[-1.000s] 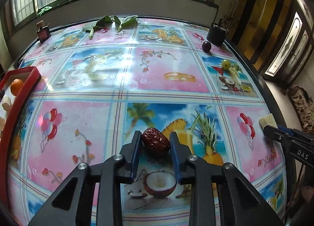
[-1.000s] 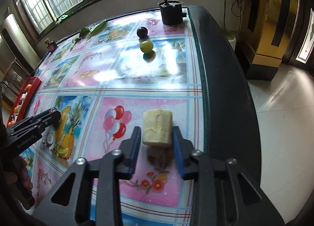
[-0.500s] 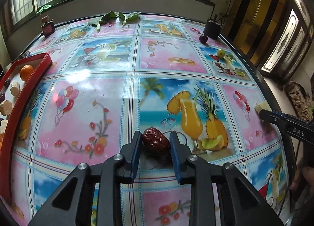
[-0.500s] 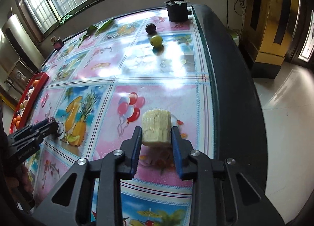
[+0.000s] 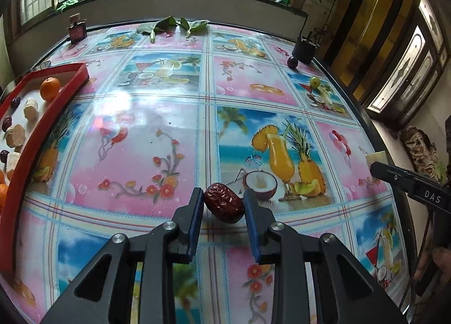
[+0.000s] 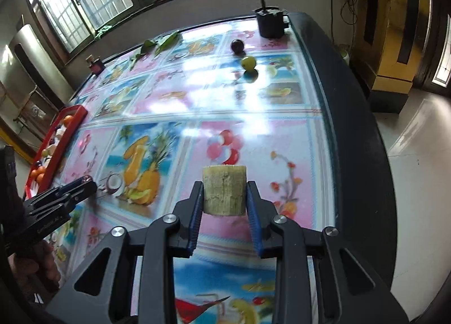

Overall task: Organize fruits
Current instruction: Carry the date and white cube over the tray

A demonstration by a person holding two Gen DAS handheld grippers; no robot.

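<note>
Wrinkled dark-red dried date (image 5: 224, 202) clenched between the blue-padded fingers (image 5: 196, 221) of the left gripper (image 5: 224, 222) and one pale, fibrous sugarcane chunk (image 6: 224, 193) clenched in the right gripper (image 6: 224, 211), both lifted clear of the glossy fruit-print desk (image 5: 169, 115), probably for carrying to the red rectangular tray (image 5: 42, 132) at the left edge. Farther off, loose on the desk: one round green fruit (image 6: 248, 62), one dark purple plum (image 6: 237, 45); in the tray, several oranges, dates and cane pieces, too crowded to count.
</note>
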